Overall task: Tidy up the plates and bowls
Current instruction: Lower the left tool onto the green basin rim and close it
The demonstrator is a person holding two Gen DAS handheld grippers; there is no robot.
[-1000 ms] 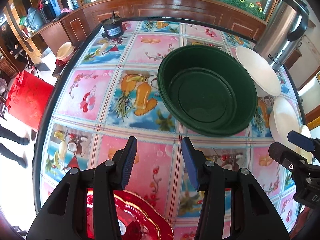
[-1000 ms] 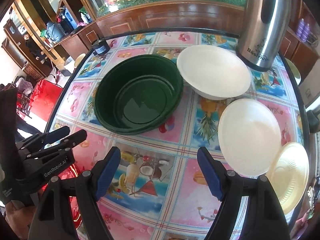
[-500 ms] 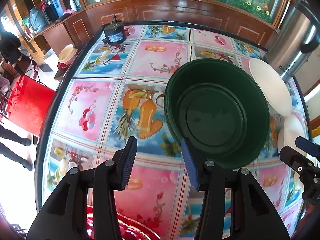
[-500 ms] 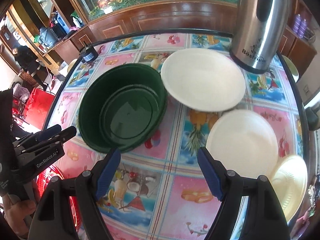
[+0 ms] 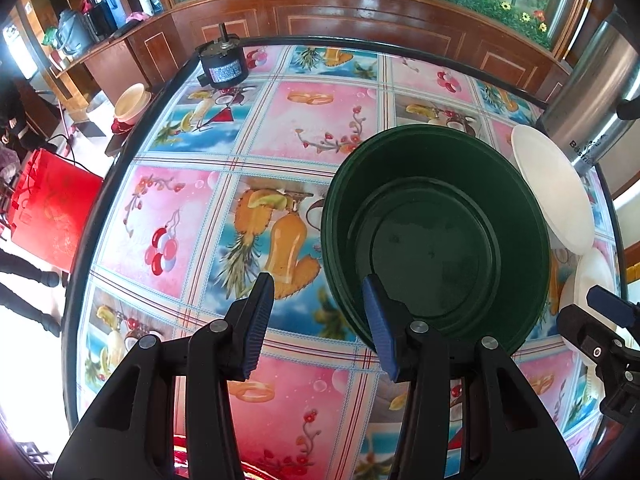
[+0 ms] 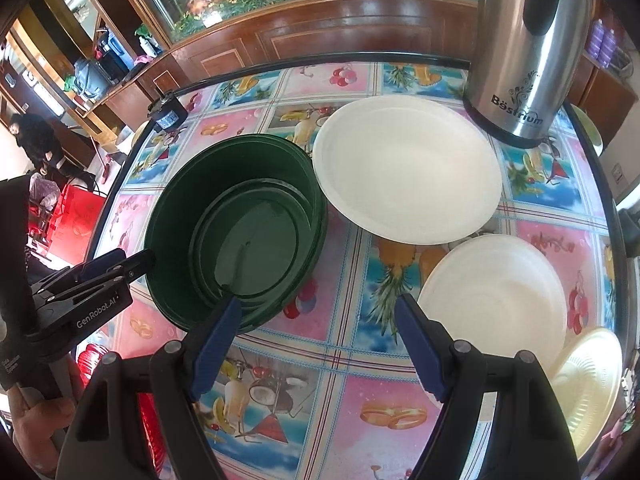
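Observation:
A deep dark green bowl [image 5: 436, 236] with stepped inner rings stands mid-table. My left gripper [image 5: 318, 320] hovers open at its near left rim; the rim's edge shows between the blue pads, which do not touch it. My right gripper [image 6: 316, 336] is open and empty over the tablecloth, between the green bowl [image 6: 236, 232] and a white plate [image 6: 496, 292]. A large white bowl [image 6: 404, 168] leans against the green bowl's far right side. A pale yellow plate [image 6: 588, 384] lies at the right edge. A red plate [image 6: 92, 360] sits near the front left, mostly hidden.
A steel kettle [image 6: 524, 40] stands at the back right, close to the white bowl. A small black motor [image 5: 222, 66] sits on the far left rim of the round table [image 5: 132, 160]. A hand [image 6: 36, 424] holds the left gripper's handle. People stand left of the table.
Both grippers have moved forward over the table toward the green bowl, which now looks larger and nearer. The red plate has slid almost out of the left wrist view.

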